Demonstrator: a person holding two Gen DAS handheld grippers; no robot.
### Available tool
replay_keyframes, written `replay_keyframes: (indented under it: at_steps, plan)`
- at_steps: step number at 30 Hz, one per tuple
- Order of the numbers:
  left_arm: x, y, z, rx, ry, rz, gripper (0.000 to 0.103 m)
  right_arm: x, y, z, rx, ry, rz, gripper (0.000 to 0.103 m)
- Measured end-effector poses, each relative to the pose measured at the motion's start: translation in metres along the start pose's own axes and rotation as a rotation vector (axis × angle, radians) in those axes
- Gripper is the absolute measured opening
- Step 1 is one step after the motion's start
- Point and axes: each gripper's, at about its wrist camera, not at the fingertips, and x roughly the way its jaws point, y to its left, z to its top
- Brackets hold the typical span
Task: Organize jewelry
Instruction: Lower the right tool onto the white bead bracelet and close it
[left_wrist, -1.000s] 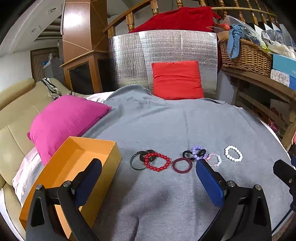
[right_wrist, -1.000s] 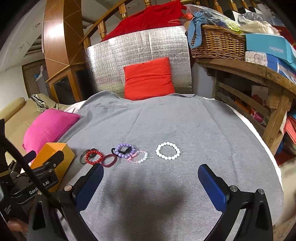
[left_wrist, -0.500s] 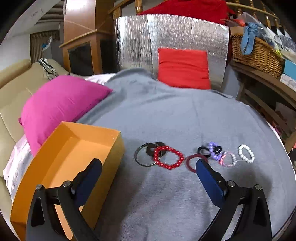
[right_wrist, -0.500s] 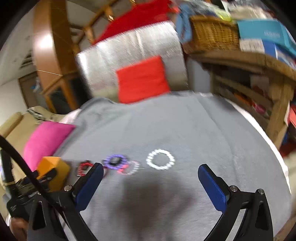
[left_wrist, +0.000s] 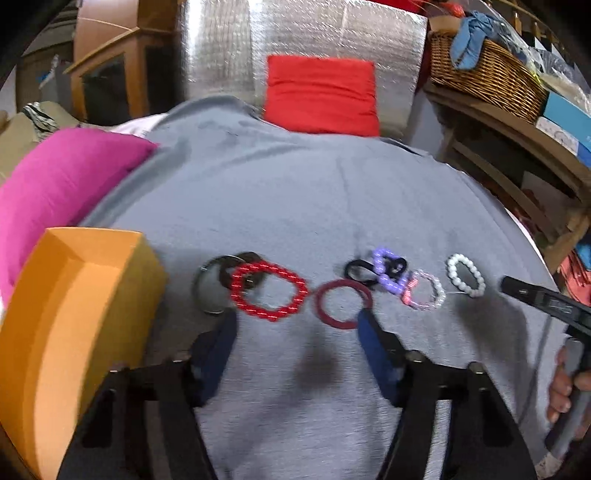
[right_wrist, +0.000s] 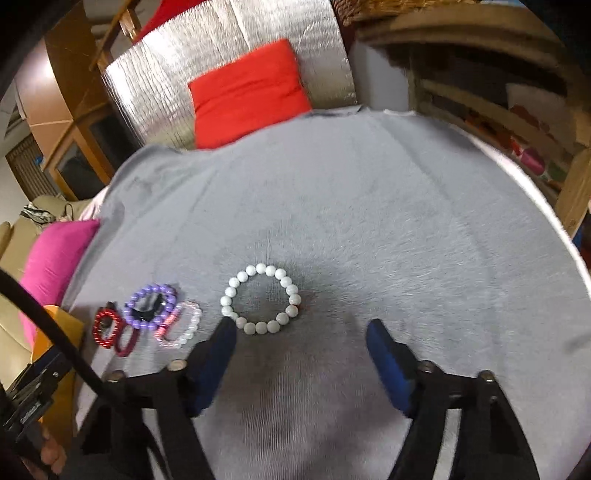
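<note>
Left wrist view: orange box (left_wrist: 74, 314) bears no legible writing

I'm in a lived-in home. Around my grey-covered table (left_wrist: 295, 192) sit a beige sofa (right_wrist: 22, 240) with a pink cushion (left_wrist: 55, 184) left, a wicker basket (left_wrist: 484, 74) on wooden shelving right, and a stair banister (right_wrist: 114, 37) behind.

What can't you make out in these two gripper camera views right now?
- Orange box, left wrist view: near end cut off by the frame edge; floor motion-blurred.
- Dark rings, left wrist view: blurred and overlapped by the red bead bracelet; count unclear.
- Red bead bracelet, right wrist view: small and smeared.
</note>
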Motion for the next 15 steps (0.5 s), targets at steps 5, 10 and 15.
replay_keyframes:
  at_steps: [5, 10, 15]
  plan:
    - [0.017, -0.011, -0.001, 0.02, 0.049, -0.036, 0.048, 0.021, 0.017, 0.005, -0.049, 0.009, -0.035, 0.048]
    - [0.032, -0.019, 0.004, 0.021, 0.074, -0.052, 0.048, 0.042, 0.01, 0.005, 0.001, 0.058, -0.09, 0.03]
    - [0.044, -0.024, 0.015, -0.012, 0.065, -0.104, 0.048, 0.04, 0.005, 0.004, 0.036, 0.048, -0.096, 0.015]
